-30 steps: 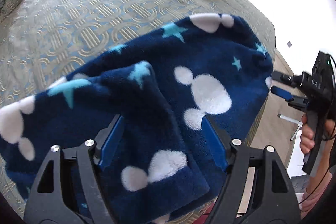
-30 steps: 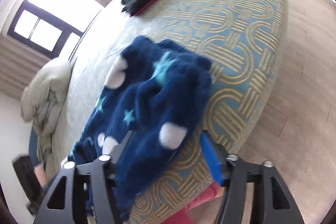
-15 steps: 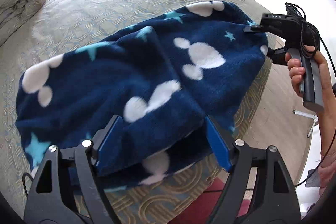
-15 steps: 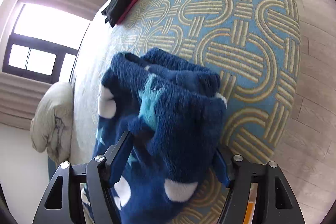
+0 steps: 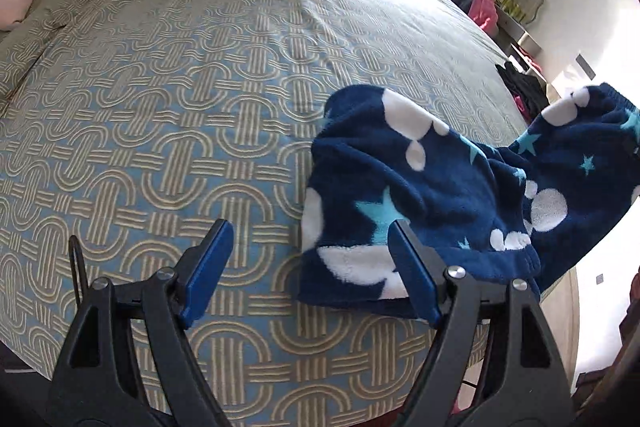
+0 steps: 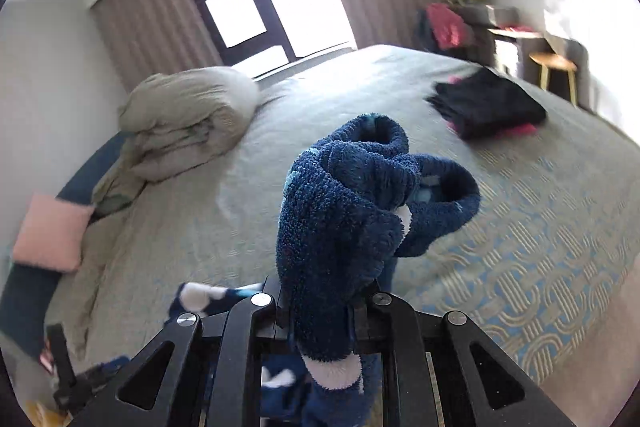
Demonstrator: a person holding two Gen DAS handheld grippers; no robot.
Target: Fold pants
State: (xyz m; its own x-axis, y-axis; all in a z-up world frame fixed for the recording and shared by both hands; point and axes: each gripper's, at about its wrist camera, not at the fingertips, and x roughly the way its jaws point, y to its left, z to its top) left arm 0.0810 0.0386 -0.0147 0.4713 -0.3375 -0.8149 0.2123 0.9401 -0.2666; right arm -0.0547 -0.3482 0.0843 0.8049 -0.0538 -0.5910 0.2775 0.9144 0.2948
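Observation:
Navy fleece pants [image 5: 440, 187] with white blobs and teal stars lie bunched near the right edge of the patterned bed [image 5: 160, 107]. My left gripper [image 5: 309, 227] is open above the bedspread. Its right finger stands at the pants' left hem and nothing lies between its pads. In the right wrist view, a thick wad of the pants [image 6: 344, 211] rises out of my right gripper [image 6: 324, 311]. Its jaws are closing and pinch that fabric, which hides the pads. The rest of the garment hangs below it. On the left wrist view's right side, the pants' far end is raised.
A rolled grey duvet [image 6: 188, 123] and a pink pillow [image 6: 52, 231] lie at the head of the bed. A stack of black and pink clothes [image 6: 488, 103] sits near the far corner. A wooden stool [image 6: 554, 61] and a desk stand beyond.
My left gripper swung left off the pants to bare bedspread. My right gripper went from open around the fabric to pinching a bunch of it, and rose.

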